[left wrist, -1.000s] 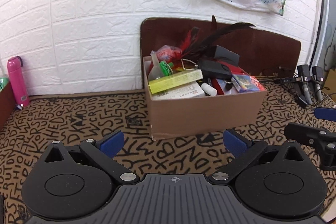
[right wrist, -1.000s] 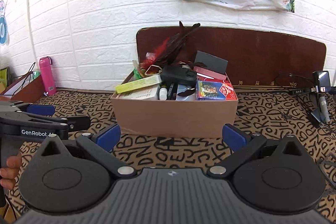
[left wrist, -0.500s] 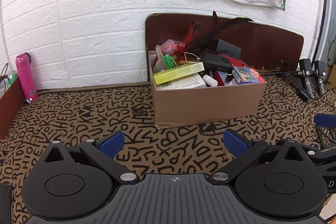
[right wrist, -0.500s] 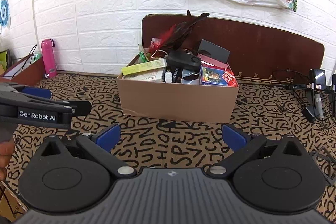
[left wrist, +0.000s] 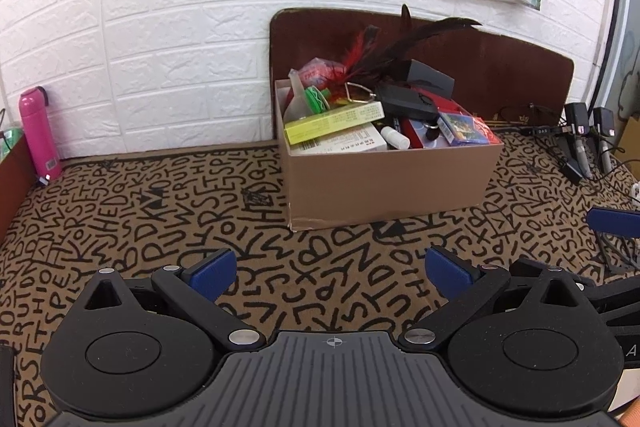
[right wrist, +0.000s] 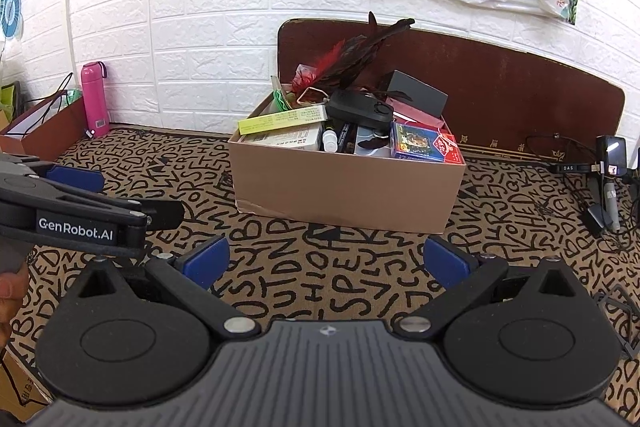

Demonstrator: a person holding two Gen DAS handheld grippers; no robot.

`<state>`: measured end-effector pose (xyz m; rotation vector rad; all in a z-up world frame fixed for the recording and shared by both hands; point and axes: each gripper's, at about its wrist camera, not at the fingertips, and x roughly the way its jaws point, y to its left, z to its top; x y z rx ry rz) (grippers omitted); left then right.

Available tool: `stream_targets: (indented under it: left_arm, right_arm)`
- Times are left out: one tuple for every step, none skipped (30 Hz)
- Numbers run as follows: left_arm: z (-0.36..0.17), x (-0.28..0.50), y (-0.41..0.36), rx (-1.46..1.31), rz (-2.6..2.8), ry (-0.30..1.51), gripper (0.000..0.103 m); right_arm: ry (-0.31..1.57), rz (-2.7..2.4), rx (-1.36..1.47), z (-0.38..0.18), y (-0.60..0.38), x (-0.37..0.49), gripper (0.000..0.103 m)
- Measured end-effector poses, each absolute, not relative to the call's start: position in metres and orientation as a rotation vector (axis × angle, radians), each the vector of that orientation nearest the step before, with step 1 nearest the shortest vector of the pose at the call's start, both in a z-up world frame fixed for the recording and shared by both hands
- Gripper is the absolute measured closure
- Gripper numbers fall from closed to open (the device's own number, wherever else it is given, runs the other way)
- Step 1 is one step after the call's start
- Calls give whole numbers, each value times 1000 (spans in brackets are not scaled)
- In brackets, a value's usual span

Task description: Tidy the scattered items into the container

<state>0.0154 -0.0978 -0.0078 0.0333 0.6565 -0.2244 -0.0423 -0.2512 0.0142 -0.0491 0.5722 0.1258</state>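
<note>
A brown cardboard box point(left wrist: 392, 183) point(right wrist: 344, 187) stands on the letter-patterned cloth near the wall. It is full of items: a yellow-green carton point(left wrist: 332, 123) point(right wrist: 282, 119), a black pouch point(right wrist: 358, 111), a card pack point(right wrist: 424, 147), red and black feathers point(left wrist: 384, 55). My left gripper point(left wrist: 327, 273) is open and empty, well short of the box; it also shows in the right wrist view point(right wrist: 76, 199). My right gripper point(right wrist: 326, 263) is open and empty, also short of the box.
A pink bottle point(left wrist: 38, 133) point(right wrist: 94, 99) stands by the white brick wall at the left. A dark wooden board point(right wrist: 520, 83) leans behind the box. Black devices and cables point(left wrist: 580, 139) point(right wrist: 604, 179) lie at the right. A brown box point(right wrist: 44, 131) sits at far left.
Both grippers have pulled back and risen from the box, which now looks smaller and farther. Both stay open and empty.
</note>
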Motion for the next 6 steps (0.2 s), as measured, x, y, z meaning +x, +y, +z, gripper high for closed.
stream_targets:
  left_arm:
    - [-8, 16, -98, 34, -225, 657, 0]
    - [-9, 16, -98, 36, -226, 658, 0]
    - [-9, 16, -99, 39, -226, 657, 0]
    - [-9, 16, -99, 43, -225, 656, 0]
    - [-9, 16, -99, 46, -224, 654, 0]
    - [-9, 17, -99, 47, -223, 655, 0]
  right_arm:
    - [574, 126, -49, 14, -251, -42, 1]
    - [576, 126, -49, 14, -252, -41, 1]
    - [577, 125, -49, 13, -251, -41, 1]
    - [578, 125, -49, 13, -251, -41, 1]
    - [580, 125, -49, 12, -251, -40, 1]
    - [581, 123, -48, 12, -251, -40, 1]
